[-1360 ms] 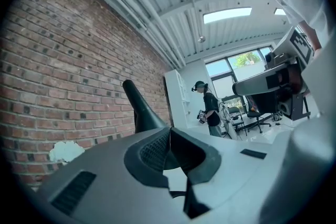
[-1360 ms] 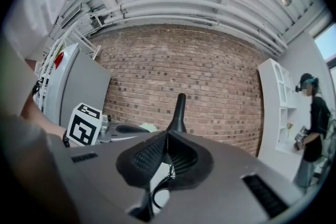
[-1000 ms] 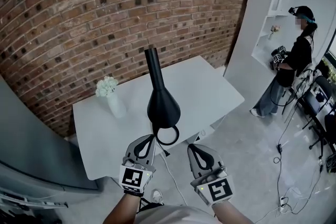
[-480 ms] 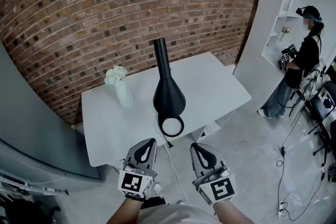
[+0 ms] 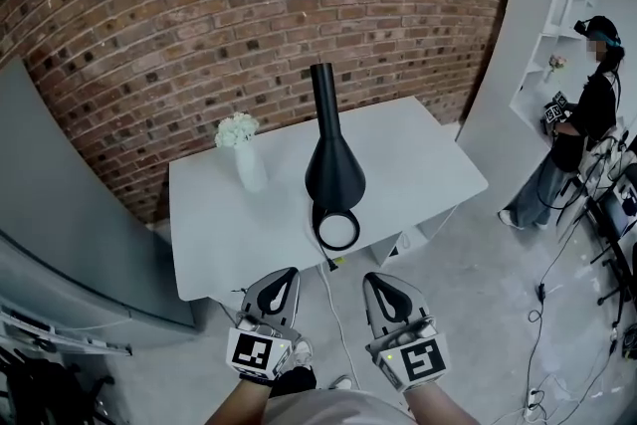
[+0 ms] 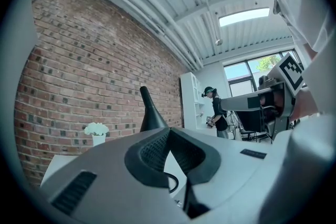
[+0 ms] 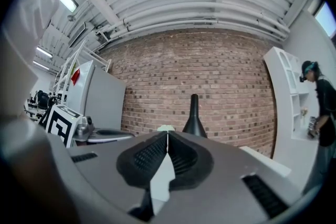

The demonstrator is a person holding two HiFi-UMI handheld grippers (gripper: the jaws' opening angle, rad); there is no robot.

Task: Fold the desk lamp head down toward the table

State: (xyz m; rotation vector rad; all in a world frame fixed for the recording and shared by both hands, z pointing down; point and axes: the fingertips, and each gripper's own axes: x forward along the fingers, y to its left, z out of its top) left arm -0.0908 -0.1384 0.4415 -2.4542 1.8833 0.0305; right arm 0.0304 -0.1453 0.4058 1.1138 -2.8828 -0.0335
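Head view: the left tool (image 5: 283,274) and right tool (image 5: 374,280) are held side by side over the floor, just short of the near edge of the white counter (image 5: 428,164) and apart from everything on it. Only the two gripper views show the jaw state. The left tool (image 6: 169,130) has its ribbed pads closed tip to tip on nothing, and the right tool (image 7: 167,134) is likewise closed and empty. The left gripper view alone takes in the right tool's marker cube (image 6: 291,71).

The black desk lamp (image 5: 334,176) stands near the counter's front edge. It has a cone-shaped body with a narrow tube rising upright, and a ring with a pale disc at its near end. It rises behind the closed jaws in both gripper views (image 6: 149,115) (image 7: 194,117).

A white vase (image 5: 249,169) of white flowers stands to the lamp's left, apart from it. Beyond is a brick wall (image 5: 199,15), and at far right a person (image 5: 587,119) stands by a white shelf unit (image 5: 557,25)
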